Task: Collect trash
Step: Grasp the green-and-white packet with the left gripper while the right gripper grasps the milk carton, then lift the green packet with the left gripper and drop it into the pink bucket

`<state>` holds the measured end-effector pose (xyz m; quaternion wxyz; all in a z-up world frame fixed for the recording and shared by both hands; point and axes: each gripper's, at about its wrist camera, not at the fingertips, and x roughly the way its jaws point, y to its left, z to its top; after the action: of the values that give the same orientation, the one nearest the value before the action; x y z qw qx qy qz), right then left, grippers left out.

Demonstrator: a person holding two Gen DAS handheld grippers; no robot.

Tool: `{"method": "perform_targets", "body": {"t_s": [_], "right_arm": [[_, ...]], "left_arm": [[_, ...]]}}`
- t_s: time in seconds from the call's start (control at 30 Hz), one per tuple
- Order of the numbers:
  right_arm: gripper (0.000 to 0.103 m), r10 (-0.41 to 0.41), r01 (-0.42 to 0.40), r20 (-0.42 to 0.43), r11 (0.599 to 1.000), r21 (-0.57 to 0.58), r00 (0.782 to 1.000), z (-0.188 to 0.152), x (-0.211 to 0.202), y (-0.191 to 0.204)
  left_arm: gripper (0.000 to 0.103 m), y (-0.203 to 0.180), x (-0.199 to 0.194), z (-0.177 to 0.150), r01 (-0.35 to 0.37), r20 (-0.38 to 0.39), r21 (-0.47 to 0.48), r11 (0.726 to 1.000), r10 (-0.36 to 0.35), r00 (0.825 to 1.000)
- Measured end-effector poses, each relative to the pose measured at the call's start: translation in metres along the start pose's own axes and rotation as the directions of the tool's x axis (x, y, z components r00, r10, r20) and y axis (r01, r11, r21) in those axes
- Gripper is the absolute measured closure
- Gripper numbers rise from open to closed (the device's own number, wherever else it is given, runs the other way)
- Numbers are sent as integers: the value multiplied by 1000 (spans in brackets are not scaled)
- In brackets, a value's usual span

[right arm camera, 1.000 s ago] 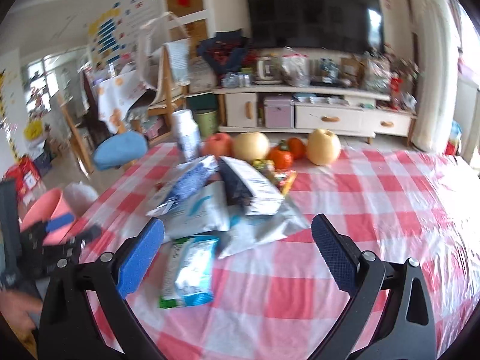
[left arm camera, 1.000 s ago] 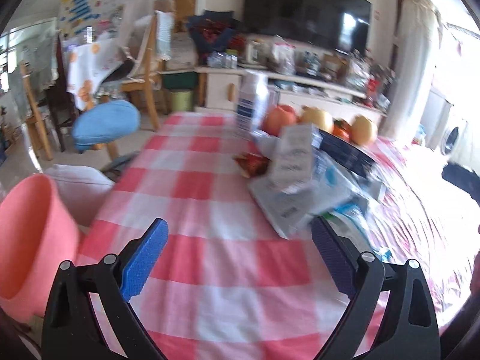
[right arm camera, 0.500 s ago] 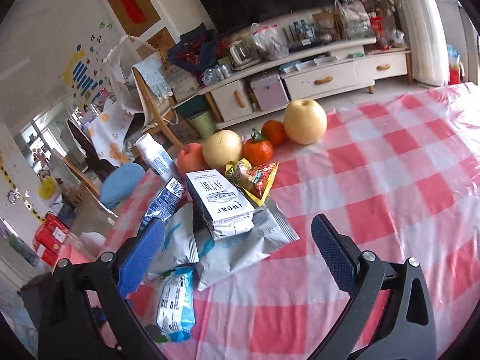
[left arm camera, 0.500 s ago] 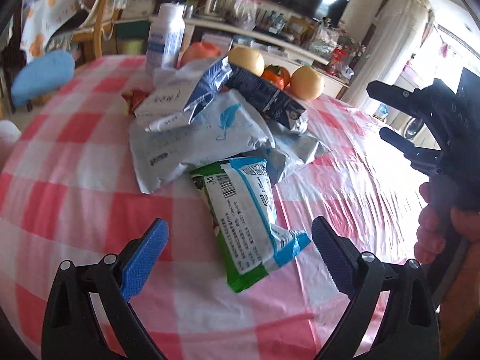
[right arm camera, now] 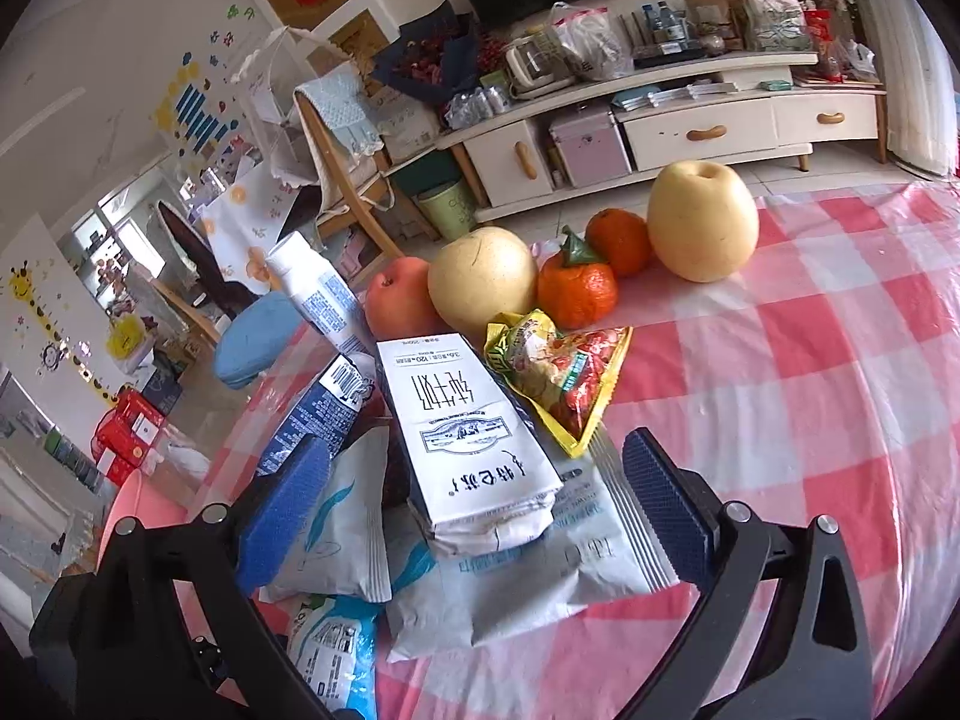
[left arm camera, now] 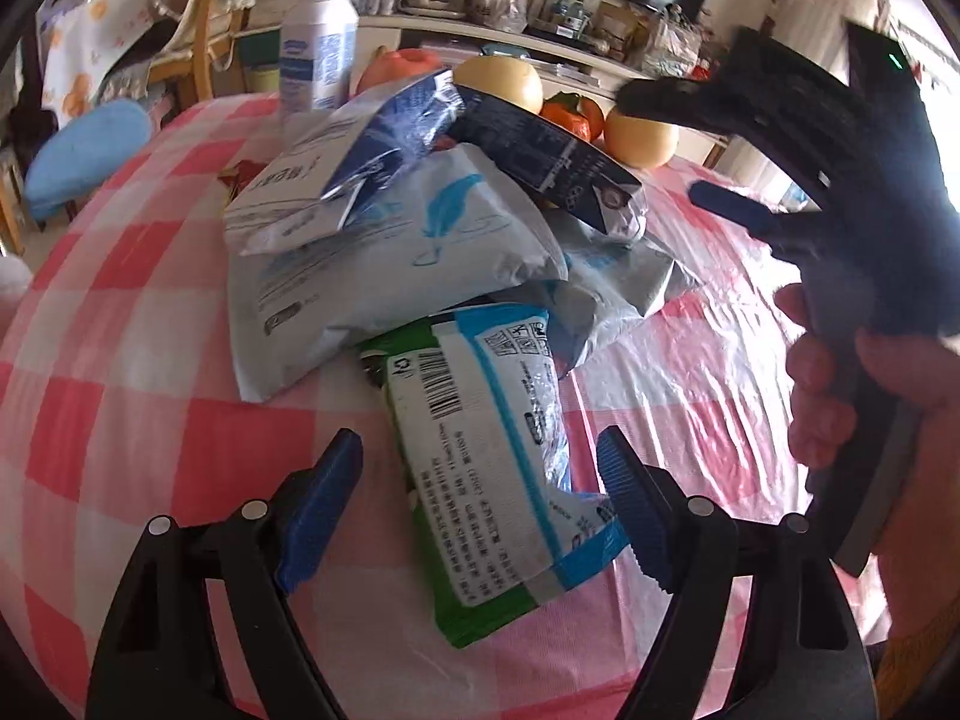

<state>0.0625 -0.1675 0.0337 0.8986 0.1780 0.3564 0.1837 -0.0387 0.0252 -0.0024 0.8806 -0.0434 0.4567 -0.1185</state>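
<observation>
Daylight floods in from my right in the left wrist view, blowing out the window area there to white. It glares off the plastic table cover [left arm camera: 690,360] in streaky highlights. The right gripper [left arm camera: 750,150] looks smeared by motion blur. The right wrist view is evenly lit and sharper. Both pictures bulge, with dark corners and curved edges. Shadows stay soft.

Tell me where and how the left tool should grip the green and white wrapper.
Grip the green and white wrapper across its narrow width at the near end, coming from above: it lies flat, lengthwise between the left tool, far end tucked under the grey pouch.
</observation>
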Motion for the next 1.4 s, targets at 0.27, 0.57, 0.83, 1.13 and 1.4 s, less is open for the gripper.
{"method": "perform_targets", "body": {"t_s": [0.27,0.57,0.83,1.13,1.4], "right_arm": [[27,16,-18,-73,1000,-22,997,0,27,0],[41,-22,11,-111,995,-104,994,-10,38,12],[42,-83,62,-117,983,-171,990,-20,35,23],[43,-133,121,-68,980,-159,989,-28,16,24],[43,-115,115,4,989,-90,993,-25,-14,18]], "left_arm": [[46,-5,3,4,-17,25,33,999,16,1000],[58,0,-1,3,-5,36,43,999,3,999],[63,8,-7,2,43,35,13,999,-43,998],[65,17,-17,3,84,59,6,996,-84,995],[67,27,-31,6,122,98,-1,993,-121,988]]}}
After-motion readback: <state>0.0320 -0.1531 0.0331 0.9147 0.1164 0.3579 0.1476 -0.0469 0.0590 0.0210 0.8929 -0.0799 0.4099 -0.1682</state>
